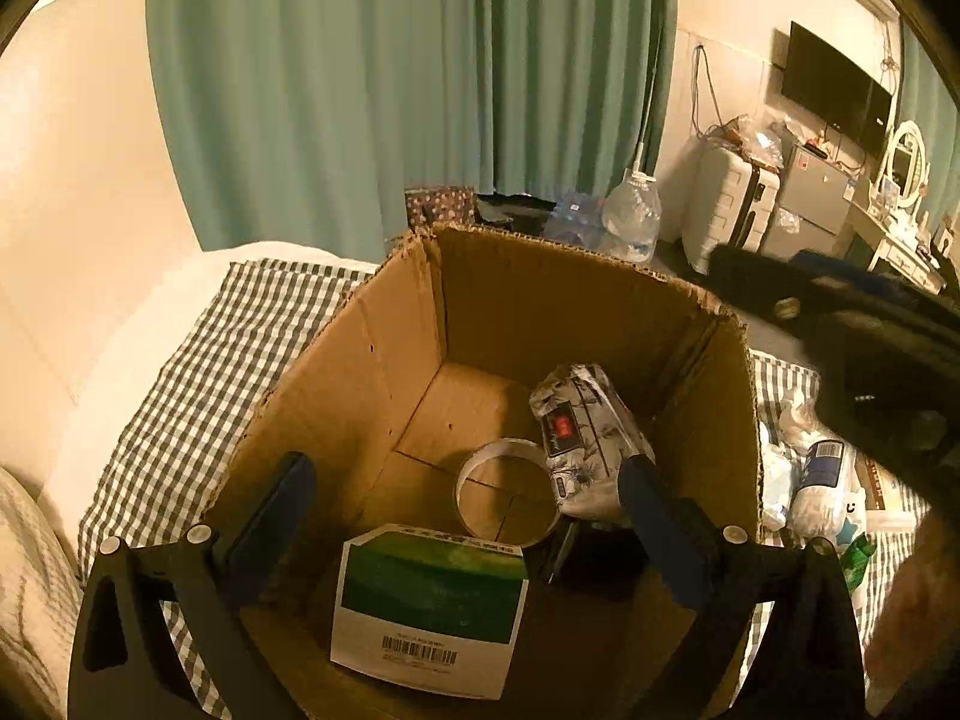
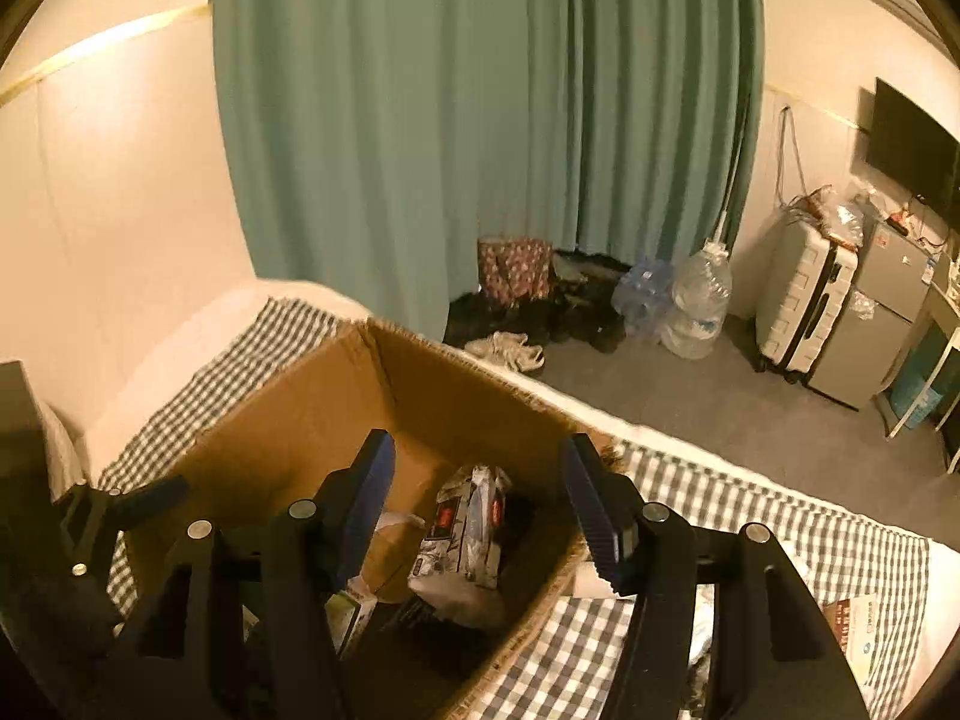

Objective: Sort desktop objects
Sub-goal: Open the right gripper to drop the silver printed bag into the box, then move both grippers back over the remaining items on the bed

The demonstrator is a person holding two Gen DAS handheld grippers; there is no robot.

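Checked bedspread (image 1: 198,360), one cardboard box (image 1: 336,396): one tape roll (image 1: 507,492), two packets, both hand-held grippers spread, empty.

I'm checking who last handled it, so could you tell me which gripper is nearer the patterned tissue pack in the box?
Right. The right gripper hangs open directly above the tissue pack; the left gripper straddles the green-labelled box beside it.
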